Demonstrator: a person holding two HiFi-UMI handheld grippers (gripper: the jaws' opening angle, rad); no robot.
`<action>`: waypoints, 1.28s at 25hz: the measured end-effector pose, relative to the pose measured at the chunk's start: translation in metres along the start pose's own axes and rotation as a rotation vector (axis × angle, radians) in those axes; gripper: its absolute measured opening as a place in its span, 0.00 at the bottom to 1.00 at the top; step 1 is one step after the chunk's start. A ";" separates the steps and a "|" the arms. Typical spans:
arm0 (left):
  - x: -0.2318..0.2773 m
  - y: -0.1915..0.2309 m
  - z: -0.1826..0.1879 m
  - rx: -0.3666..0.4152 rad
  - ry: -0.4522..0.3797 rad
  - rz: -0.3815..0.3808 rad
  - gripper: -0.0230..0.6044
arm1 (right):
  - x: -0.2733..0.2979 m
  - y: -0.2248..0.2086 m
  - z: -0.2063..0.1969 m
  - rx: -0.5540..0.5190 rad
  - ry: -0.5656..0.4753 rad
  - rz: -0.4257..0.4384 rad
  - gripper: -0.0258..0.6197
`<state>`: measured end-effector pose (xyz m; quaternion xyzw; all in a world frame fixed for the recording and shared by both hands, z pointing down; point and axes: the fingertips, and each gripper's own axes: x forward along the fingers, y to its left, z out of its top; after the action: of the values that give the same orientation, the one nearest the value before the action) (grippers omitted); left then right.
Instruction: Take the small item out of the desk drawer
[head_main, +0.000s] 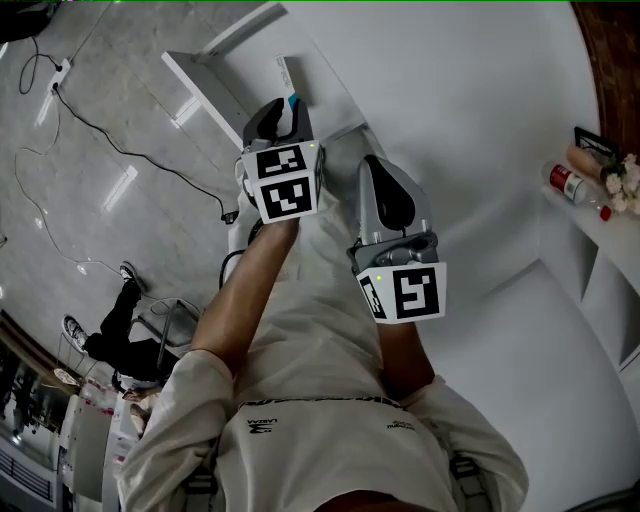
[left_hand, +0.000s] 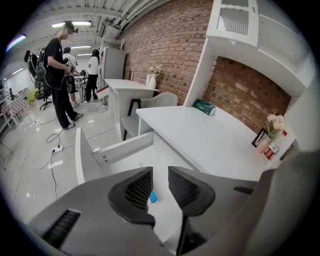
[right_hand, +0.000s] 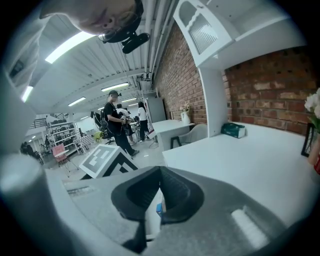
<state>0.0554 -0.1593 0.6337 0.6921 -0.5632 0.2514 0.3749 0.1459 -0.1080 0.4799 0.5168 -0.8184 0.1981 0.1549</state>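
Note:
The white desk drawer (left_hand: 122, 147) stands pulled out below the desk top (left_hand: 215, 145). On its floor lies a small blue item (left_hand: 153, 196), seen through the gap of my left gripper (left_hand: 160, 175), whose jaws are open with nothing between the pads. In the head view the left gripper (head_main: 283, 108) hovers over the drawer (head_main: 200, 85), close to the blue item (head_main: 292, 101). My right gripper (head_main: 378, 170) hangs beside it, nearer the person's body. In the right gripper view the right gripper (right_hand: 160, 172) is shut, tips touching, holding nothing I can make out.
A green box (left_hand: 204, 106) lies at the back of the desk, and flowers with a red-labelled bottle (left_hand: 272, 135) stand on the right. A grey chair (left_hand: 150, 107) is tucked beyond the drawer. People (left_hand: 60, 75) stand on the floor at left, where a cable (head_main: 100, 130) trails.

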 end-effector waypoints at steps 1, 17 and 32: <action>0.006 0.000 -0.003 -0.006 0.009 0.005 0.19 | 0.001 -0.002 -0.002 0.004 0.003 -0.001 0.04; 0.096 0.035 -0.036 -0.056 0.143 0.103 0.26 | 0.027 -0.015 -0.031 0.062 0.066 -0.017 0.04; 0.144 0.049 -0.061 -0.161 0.242 0.146 0.26 | 0.037 -0.025 -0.046 0.075 0.104 -0.021 0.04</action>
<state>0.0473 -0.1999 0.7918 0.5817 -0.5809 0.3137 0.4751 0.1550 -0.1243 0.5415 0.5197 -0.7958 0.2535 0.1798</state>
